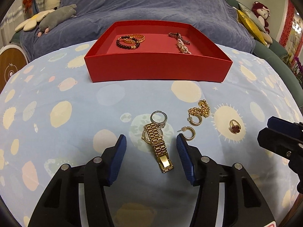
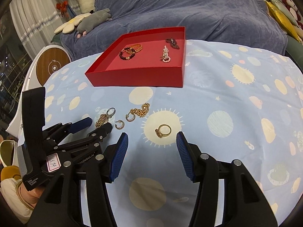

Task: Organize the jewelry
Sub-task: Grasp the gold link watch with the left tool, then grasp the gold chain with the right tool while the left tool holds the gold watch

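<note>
The left hand-held gripper (image 1: 150,141) hangs spread wide over the gold link-band wristwatch (image 1: 157,145), which lies on the counter's pale blue planet-print cloth (image 1: 56,94) with a silver stone-set ring (image 1: 159,118) touching its upper end. Closing here could snag that ring too, or let the limp band sag out. The right hand-held gripper (image 2: 151,141), equally spread and empty, points at the gold ring with a dark red clover face (image 2: 163,130); its thin hoop could skitter off across the cloth. Two gold hoop earrings (image 1: 191,127) and a gold chain (image 1: 201,108) wait nearby, short of the shallow red cardboard tray (image 1: 159,70). Only the left view shows the clover face; only the right shows both grippers' spacing.
</note>
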`<state>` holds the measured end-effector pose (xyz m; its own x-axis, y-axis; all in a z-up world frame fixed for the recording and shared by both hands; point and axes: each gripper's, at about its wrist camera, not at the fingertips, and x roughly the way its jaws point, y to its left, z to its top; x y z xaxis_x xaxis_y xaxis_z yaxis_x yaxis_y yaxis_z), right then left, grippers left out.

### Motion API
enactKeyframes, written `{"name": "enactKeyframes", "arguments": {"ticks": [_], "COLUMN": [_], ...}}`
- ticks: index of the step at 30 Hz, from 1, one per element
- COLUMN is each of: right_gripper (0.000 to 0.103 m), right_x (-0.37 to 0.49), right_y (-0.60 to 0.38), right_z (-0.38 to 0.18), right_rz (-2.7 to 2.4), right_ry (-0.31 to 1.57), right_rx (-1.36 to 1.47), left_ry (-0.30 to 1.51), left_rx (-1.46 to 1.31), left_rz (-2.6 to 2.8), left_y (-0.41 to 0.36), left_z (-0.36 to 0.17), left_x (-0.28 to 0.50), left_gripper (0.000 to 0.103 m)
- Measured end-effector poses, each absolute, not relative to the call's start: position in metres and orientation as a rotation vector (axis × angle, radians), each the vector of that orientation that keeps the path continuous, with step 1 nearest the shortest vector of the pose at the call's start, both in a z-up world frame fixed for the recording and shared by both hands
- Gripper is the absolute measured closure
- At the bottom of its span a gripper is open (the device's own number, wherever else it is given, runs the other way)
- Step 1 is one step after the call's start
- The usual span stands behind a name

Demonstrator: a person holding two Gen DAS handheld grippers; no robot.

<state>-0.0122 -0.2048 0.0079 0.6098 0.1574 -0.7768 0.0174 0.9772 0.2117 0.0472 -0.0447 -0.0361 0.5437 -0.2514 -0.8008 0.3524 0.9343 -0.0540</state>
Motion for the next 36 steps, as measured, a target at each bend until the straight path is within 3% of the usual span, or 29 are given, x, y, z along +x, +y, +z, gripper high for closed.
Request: {"name": "enactKeyframes", "arguments": {"ticks": [6,16,23,34,36], "right_gripper": [0.052,0.052,0.068,0.069,0.075], "right_x": [-0.008,0.009,0.029,0.051,0.053], "right_y": [-0.200,-0.189,-0.183,-0.174,-0.174], "right_z": [0.006,-0.001,-0.013,-0.030,-0.033], "right_rz": [0.089,0.118,0.098,0.080,0.073], "right_ry": [0.921,0.927,0.922,0.937,0.939], "right_rx": [0.202,0.199,0.178,0.167,0.171], "left_ry": [0.927,0.911,0.899,0.916,0.915], "left_rx": [0.119,0.062,-0.011,-0.052,-0.053], "left_rz": [-0.376,-0.412,-0.425,-0.405,-0.405], "left_y": [-0.042,-0.026,0.000,0.025,0.027], "left_z": [-0.035,-0.011,0.012,0.011,0.011], "left_x": [0.047,0.040,0.036,0.035,0.035], "left_gripper": [0.094,0.094,0.094,0.094,0.094]}}
